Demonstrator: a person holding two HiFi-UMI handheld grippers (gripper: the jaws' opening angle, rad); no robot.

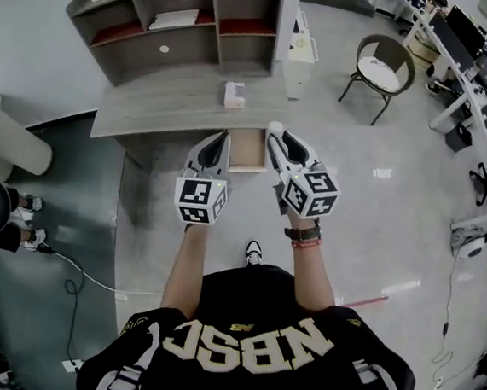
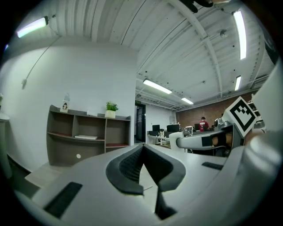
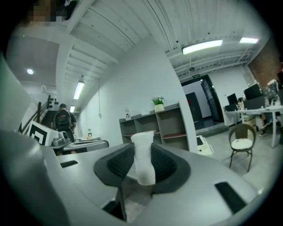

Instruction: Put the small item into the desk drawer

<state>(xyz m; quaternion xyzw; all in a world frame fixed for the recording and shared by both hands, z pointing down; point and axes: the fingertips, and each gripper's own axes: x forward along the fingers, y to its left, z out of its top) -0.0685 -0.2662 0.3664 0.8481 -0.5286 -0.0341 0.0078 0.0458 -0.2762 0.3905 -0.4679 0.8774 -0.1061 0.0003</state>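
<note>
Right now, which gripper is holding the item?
The right gripper: a small white item stands pinched between its jaws. The left gripper has its jaws together, nothing between them.

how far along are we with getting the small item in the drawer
Done: the desk drawer stands open, and the right gripper is clamped on the small white item. In hand: the item is held short of the drawer. Left: put it inside and let go.

White wall point(image 2: 88, 75); ribbed white ceiling point(image 2: 177, 35) with strip lights point(image 2: 157, 86). Glossy pale floor point(image 1: 394, 230). Grey open shelf unit point(image 1: 183, 21), potted plant point(image 2: 111, 108) on top; grey counter point(image 1: 149, 112) before it. Round-backed chair point(image 1: 383, 66), white seat. Office workstations point(image 1: 468, 40) at far right.
</note>
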